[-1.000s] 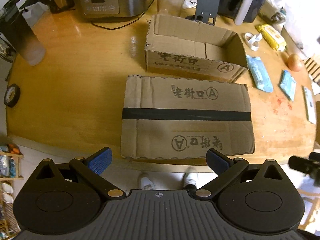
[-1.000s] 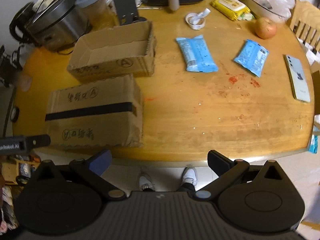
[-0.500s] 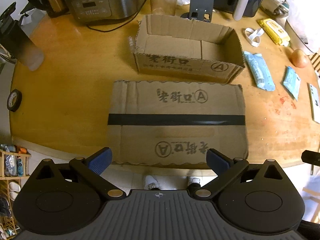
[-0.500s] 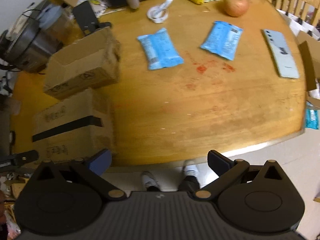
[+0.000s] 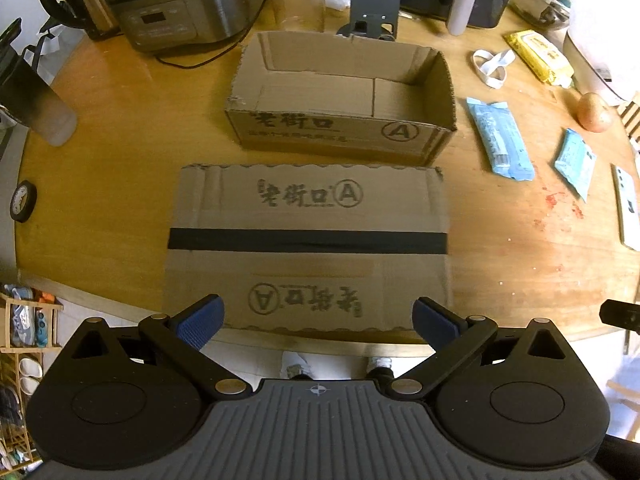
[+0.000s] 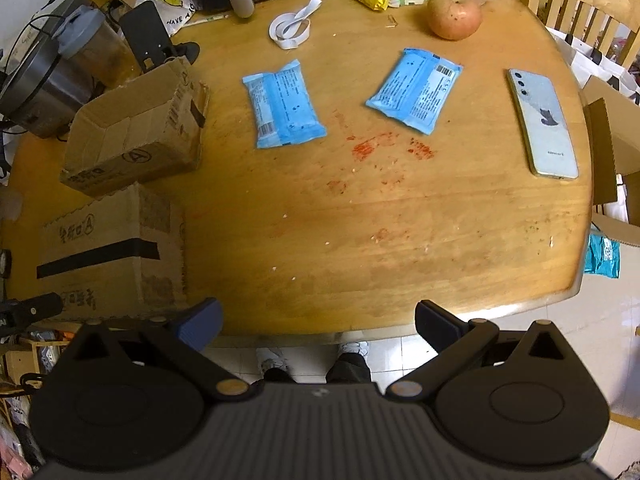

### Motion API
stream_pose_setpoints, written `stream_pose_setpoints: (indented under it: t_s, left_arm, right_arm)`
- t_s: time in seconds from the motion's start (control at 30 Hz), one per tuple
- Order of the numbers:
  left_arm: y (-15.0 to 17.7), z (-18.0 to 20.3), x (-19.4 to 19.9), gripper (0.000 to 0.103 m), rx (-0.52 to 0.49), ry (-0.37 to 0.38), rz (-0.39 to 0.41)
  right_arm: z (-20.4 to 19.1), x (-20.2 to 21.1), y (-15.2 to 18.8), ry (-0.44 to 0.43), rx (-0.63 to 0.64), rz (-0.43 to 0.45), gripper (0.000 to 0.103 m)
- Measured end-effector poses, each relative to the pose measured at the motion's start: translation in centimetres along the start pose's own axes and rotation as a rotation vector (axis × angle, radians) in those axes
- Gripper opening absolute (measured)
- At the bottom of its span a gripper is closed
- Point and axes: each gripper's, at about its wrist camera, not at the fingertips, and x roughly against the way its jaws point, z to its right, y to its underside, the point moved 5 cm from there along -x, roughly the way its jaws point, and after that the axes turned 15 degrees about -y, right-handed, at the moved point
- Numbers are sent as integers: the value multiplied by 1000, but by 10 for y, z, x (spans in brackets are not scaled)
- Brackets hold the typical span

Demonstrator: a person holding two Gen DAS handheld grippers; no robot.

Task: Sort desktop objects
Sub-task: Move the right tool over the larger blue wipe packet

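The left gripper (image 5: 318, 318) is hanging with fingers spread wide and empty at the near table edge, having crept closer to the taped box (image 5: 308, 248) and open box (image 5: 344, 92). The right gripper (image 6: 318, 322), fingers also apart, is swinging rightward toward two blue packets (image 6: 284, 104) (image 6: 416, 90) and phone (image 6: 542, 122) on the table (image 6: 360, 240).

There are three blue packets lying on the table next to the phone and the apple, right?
Not quite: the right wrist view shows two blue packets lying on the table, not three. The phone and the apple are there as you say.
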Motion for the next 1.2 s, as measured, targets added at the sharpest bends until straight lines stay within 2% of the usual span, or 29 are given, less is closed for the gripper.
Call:
stream_pose_setpoints:
  t_s: [0.4,0.8,1.2]
  left_arm:
    - [6,30,9,103,-21,4,1]
    - [4,57,15,103,-98,44,15]
    - [0,64,13,103,-149,70,7]
  right_arm:
    - [27,11,0,35,37,0,103]
    - [46,13,9,149,36,7,103]
    - [42,7,22,137,-30,-10,103]
